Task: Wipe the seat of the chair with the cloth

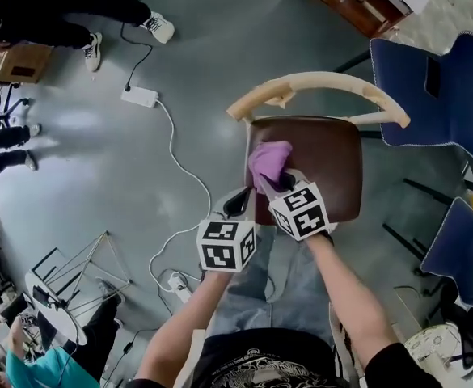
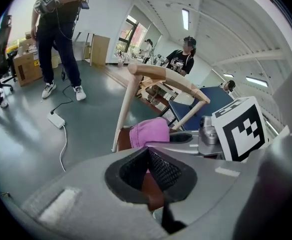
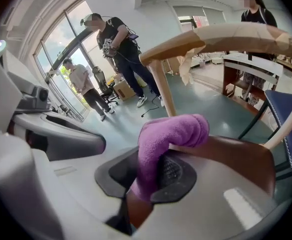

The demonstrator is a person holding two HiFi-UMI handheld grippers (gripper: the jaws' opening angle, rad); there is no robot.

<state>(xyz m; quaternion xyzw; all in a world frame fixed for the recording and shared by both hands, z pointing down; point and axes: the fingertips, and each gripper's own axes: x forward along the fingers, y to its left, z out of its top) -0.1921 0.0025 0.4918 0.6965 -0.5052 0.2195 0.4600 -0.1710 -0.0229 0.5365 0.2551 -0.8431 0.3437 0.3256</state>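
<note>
While I look down through the head view, I see the right gripper clamped on a bunched purple terry cloth. Its jaws are pressed onto one end of the cloth, and the rest bulges out in front of them. The right gripper view shows the same: the cloth runs down between the black pads, and its folded free end lies over the glossy dark brown seat.

The cloth is on the left half of this seat, close to the left edge and about halfway between the front edge and the curved pale wooden backrest. The rest of the seat surface is bare and shiny.

My left gripper is just beside the right one, at the front left corner of the seat. In the left gripper view its jaws are together — the two dark ribbed pads meet at their tips and nothing is between them. Beyond the tips I see the purple cloth and one leg of the backrest.

Both marker cubes are near each other above my knees, in grey jeans.

Around the chair the grey-green floor carries a white power strip with a white cable that winds toward me. Two blue padded chairs stand at the right, well apart from the wooden one. A person in dark trousers and white sneakers stands in the upper left corner, next to a brown cardboard box.
</note>
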